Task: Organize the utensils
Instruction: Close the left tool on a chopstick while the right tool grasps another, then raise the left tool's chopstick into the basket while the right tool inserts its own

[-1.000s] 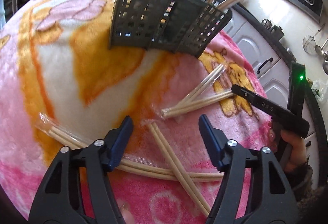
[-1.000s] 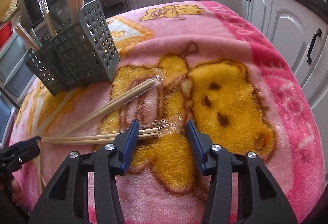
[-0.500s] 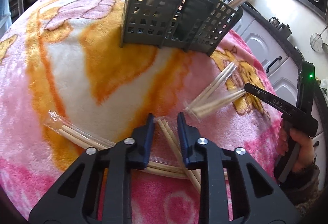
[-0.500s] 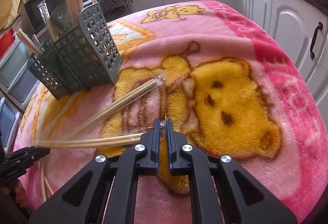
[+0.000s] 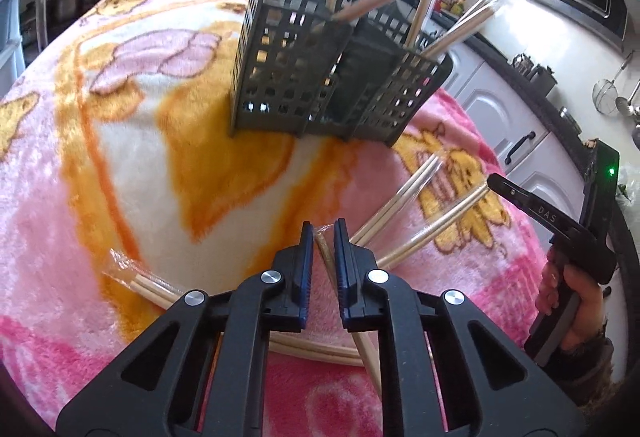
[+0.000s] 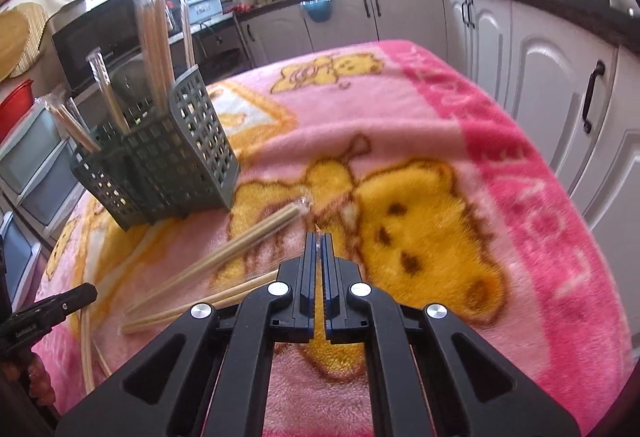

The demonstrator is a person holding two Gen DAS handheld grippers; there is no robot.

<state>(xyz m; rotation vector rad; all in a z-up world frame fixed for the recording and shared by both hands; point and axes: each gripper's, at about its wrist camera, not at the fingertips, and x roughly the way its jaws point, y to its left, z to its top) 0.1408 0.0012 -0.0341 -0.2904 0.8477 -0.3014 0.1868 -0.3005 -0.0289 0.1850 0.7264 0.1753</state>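
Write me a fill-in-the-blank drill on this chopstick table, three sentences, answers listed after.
1. The left gripper is shut on a wrapped pair of ____.
2. The grey caddy stands on a pink ____ printed with yellow bears.
3. The right gripper pinches the clear ____ at the end of another wrapped pair.

Missing words: chopsticks; blanket; wrapper

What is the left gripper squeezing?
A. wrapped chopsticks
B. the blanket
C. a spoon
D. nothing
A: the left gripper has just been closing and its blue pads now pinch the end of a wrapped chopstick pair lying on the blanket.
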